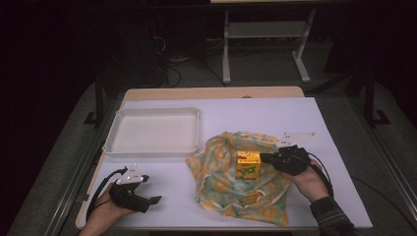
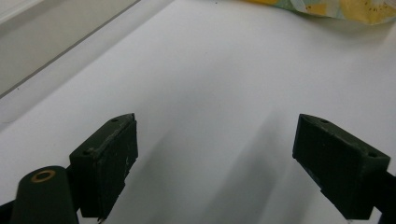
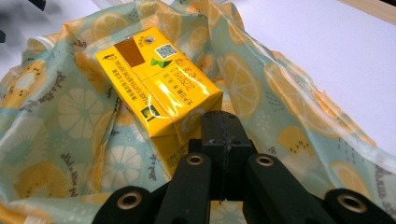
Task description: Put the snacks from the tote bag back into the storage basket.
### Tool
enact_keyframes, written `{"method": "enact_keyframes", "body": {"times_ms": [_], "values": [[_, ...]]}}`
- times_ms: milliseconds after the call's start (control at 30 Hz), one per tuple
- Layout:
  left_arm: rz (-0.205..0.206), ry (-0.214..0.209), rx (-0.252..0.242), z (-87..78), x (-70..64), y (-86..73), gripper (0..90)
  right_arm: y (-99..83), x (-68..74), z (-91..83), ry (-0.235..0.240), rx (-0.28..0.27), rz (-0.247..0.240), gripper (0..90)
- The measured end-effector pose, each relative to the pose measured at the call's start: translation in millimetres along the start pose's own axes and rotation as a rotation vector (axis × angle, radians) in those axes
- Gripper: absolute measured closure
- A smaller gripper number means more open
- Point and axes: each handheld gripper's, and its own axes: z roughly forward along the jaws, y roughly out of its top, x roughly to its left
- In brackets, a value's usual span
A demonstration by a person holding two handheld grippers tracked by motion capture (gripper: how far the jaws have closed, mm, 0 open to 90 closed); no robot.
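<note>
A small yellow drink carton [image 1: 248, 164] stands on a crumpled pale-green cloth printed with lemon slices [image 1: 236, 189], spread over the white table [image 1: 275, 115] just right of a shallow white plastic tray [image 1: 153, 132]. The right gripper [image 1: 263, 158], held in a plaid-sleeved hand, has its black jaws pressed together at the carton's lower edge, possibly pinching a fold of carton or cloth between them. The left gripper [image 1: 156, 199] rests near the front edge with its jaws wide apart over bare tabletop.
</note>
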Motion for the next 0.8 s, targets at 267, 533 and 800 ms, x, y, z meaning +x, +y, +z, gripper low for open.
{"method": "enact_keyframes", "body": {"times_ms": [267, 533, 800], "values": [[0.006, 0.002, -0.001, 0.1, 0.3, 0.0, 13.6, 7.3, -2.3, 8.1, 0.002, -0.004, -0.007, 89.4], [0.003, 0.0, -0.001, 0.3, -0.1, -0.1, 13.6, 14.4, -4.8, 15.7, 0.008, -0.007, -0.002, 89.4], [0.004, -0.003, 0.001, 0.8, 0.0, -0.5, 13.6, 20.5, -5.5, 23.2, 0.012, -0.008, -0.006, 89.5]]}}
